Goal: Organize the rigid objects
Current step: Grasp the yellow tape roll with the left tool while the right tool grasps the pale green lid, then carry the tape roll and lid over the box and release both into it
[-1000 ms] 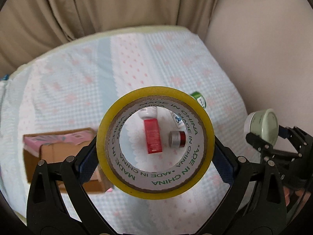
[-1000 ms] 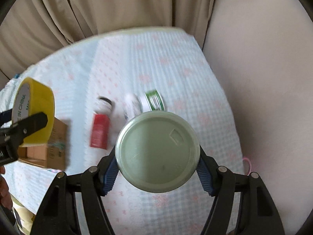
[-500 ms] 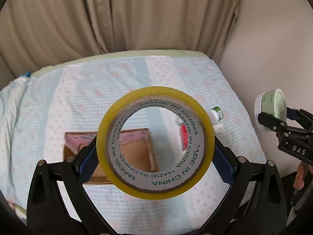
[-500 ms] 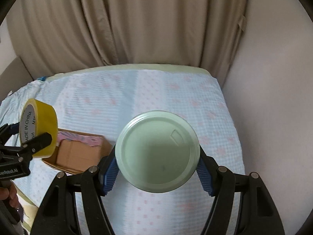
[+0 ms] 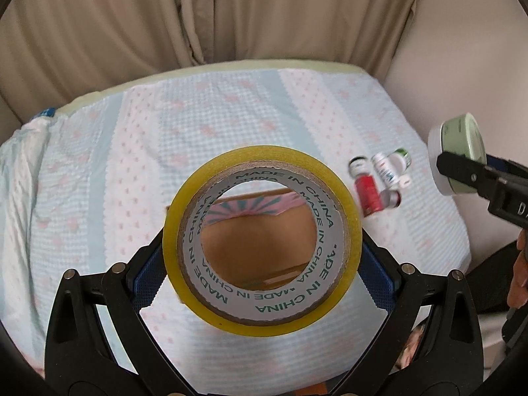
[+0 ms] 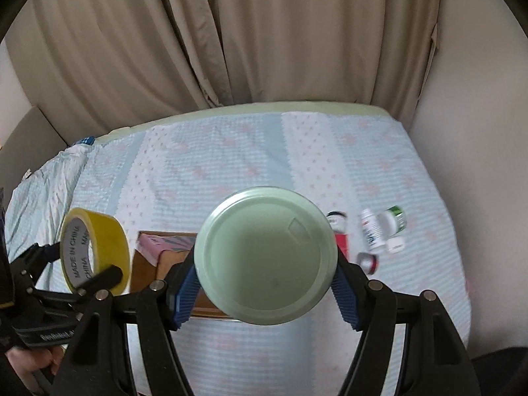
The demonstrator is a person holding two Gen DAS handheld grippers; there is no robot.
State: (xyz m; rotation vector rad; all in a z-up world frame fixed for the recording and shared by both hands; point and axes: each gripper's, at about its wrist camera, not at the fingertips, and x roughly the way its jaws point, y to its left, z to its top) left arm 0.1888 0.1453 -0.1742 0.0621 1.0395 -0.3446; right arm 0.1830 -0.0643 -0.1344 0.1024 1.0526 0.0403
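Left gripper (image 5: 262, 260) pitched steeply down, fingers (image 5: 150, 264) clamped on both sides of a yellow tape roll (image 5: 343, 204), roll standing on edge between them. Right gripper (image 6: 265, 292) same downward pitch, blue-padded fingers (image 6: 184, 293) pressing the rim of a pale green round container (image 6: 265, 260). Grippers side by side, well apart.

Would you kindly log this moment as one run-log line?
left gripper: shut on tape roll | right gripper: shut on green-lidded jar | both above cardboard box | small bottles on bed
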